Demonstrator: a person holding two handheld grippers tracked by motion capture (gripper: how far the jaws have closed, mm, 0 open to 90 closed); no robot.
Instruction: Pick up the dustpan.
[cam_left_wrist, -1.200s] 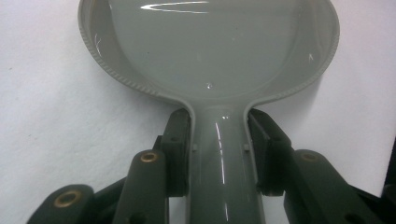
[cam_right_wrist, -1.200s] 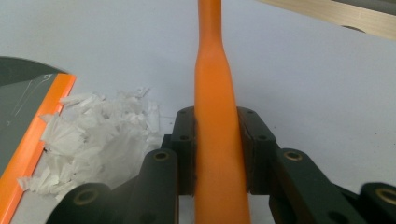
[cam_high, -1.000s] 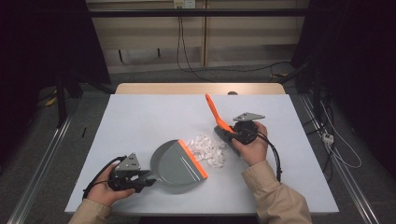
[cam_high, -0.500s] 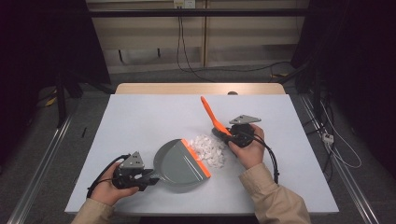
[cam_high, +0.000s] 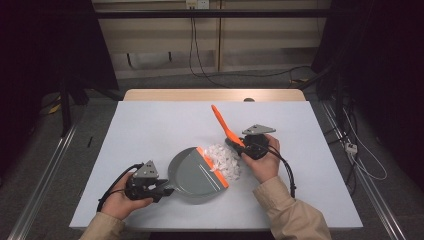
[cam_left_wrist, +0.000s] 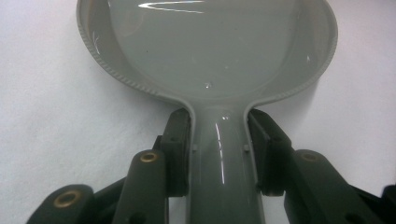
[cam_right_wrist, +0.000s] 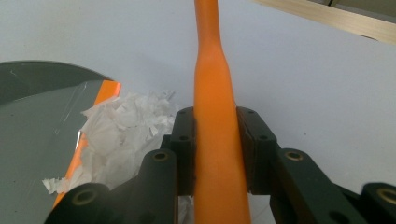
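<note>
Left gripper (cam_high: 161, 187) sits near the table's (cam_high: 150, 125) near-left edge, its jaws clamped on the handle of the grey dustpan (cam_high: 192, 175); the left gripper view shows both pads pressed on that handle (cam_left_wrist: 219, 158). The pan lies flat, its orange lip (cam_high: 212, 167) facing right. Right gripper (cam_high: 240, 145) is clamped on the orange brush handle (cam_high: 222, 122), which angles up and away to the far left. Torn white paper scraps (cam_high: 225, 162) lie heaped against the lip, between pan and brush.
</note>
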